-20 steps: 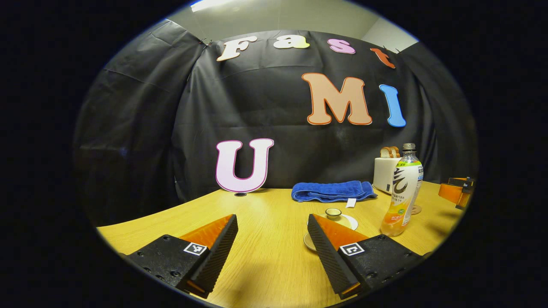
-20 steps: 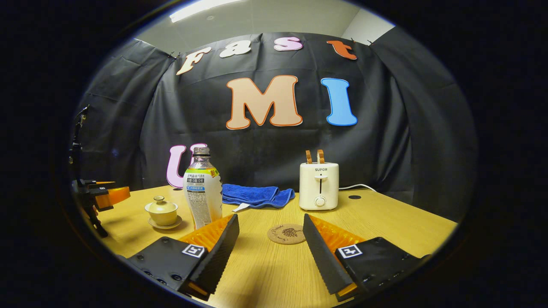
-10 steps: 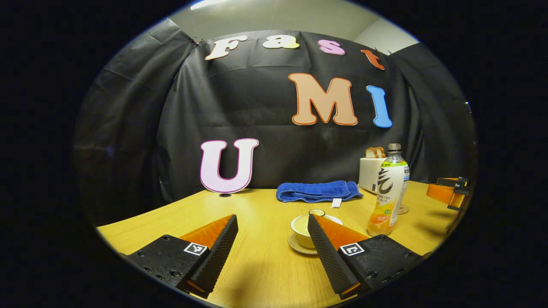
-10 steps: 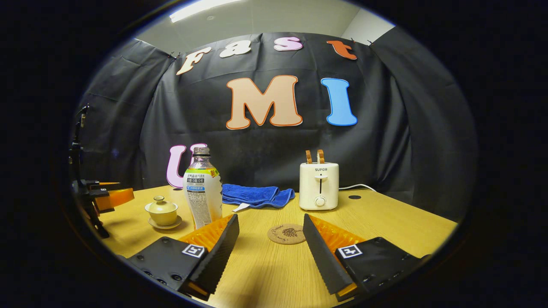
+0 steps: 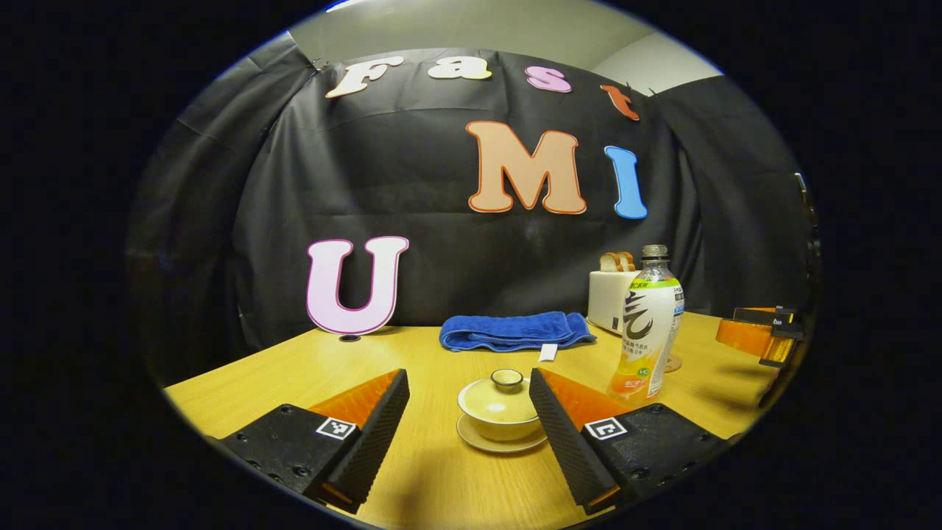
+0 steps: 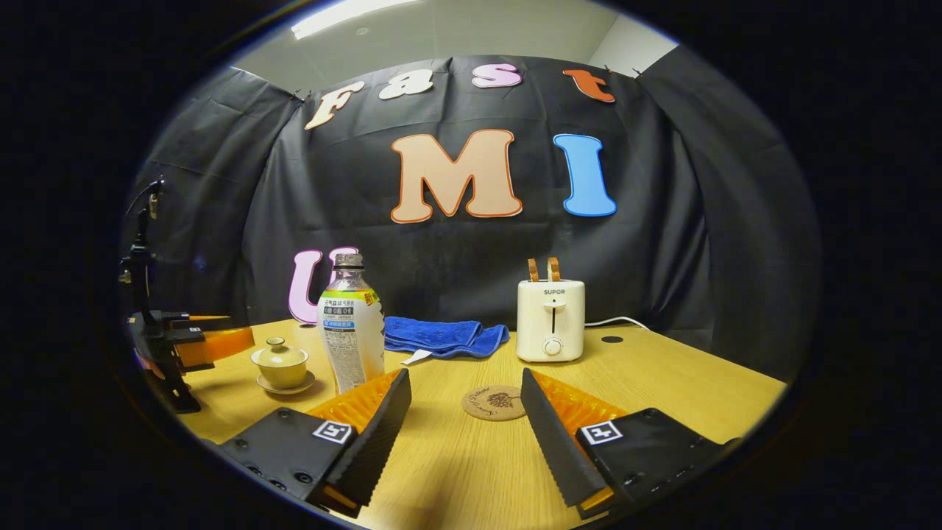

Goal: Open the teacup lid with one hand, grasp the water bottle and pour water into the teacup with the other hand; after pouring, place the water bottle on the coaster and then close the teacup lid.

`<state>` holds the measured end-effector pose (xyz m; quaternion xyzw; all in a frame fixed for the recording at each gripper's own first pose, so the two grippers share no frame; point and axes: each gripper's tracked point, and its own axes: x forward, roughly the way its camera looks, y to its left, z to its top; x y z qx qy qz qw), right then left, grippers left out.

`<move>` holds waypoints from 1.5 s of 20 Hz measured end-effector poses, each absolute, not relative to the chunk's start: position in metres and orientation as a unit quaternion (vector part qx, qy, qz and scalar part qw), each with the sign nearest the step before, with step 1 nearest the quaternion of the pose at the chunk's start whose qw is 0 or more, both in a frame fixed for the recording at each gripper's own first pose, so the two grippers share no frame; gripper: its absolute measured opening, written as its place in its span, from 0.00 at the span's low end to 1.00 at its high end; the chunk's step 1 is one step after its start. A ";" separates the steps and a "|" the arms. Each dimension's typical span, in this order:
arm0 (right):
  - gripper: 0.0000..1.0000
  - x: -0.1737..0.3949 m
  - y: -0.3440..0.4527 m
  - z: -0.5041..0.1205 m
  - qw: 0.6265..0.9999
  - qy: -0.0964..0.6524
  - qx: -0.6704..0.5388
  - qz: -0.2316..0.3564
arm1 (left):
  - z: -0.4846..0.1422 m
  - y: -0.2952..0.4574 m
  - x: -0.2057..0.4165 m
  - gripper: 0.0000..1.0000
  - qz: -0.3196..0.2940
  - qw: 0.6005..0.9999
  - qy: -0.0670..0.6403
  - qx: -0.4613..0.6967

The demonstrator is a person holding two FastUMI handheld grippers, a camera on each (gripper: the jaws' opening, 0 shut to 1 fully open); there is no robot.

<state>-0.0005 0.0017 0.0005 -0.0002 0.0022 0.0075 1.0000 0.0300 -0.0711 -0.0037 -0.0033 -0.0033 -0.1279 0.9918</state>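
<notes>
A pale yellow teacup [image 5: 499, 412] with its knobbed lid [image 5: 506, 378] on sits on a saucer. In the left gripper view it stands just ahead of my open left gripper [image 5: 469, 419], between the fingertips. The water bottle [image 5: 647, 324] stands upright to its right. In the right gripper view, my right gripper [image 6: 465, 416] is open over bare table. The round cork coaster [image 6: 494, 403] lies just beyond its fingertips. The bottle [image 6: 352, 333] and the teacup [image 6: 280, 364] stand to the left, with the left gripper [image 6: 213, 343] beside the cup.
A folded blue towel [image 6: 441, 336] lies at the back of the wooden table [image 6: 662, 375]. A white toaster [image 6: 550, 319] with two slices of bread stands at the back right, its cord trailing right. A dark hole [image 6: 611, 339] is set into the tabletop near it.
My left gripper has swung right, so the teacup now sits centred between its fingers instead of behind the right finger. The right gripper has hardly moved.
</notes>
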 end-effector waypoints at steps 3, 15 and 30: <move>0.96 0.000 0.002 0.000 1.000 0.002 0.000 0.011 | -0.005 -0.082 0.038 0.96 -0.146 0.989 -0.004 -0.002; 0.96 0.000 0.004 0.000 1.000 0.002 0.000 0.015 | -0.008 -0.108 0.063 0.84 -0.191 0.982 0.005 0.000; 0.92 0.000 0.006 -0.001 1.000 0.002 0.000 0.022 | -0.022 -0.117 0.078 0.37 -0.204 0.978 0.052 0.010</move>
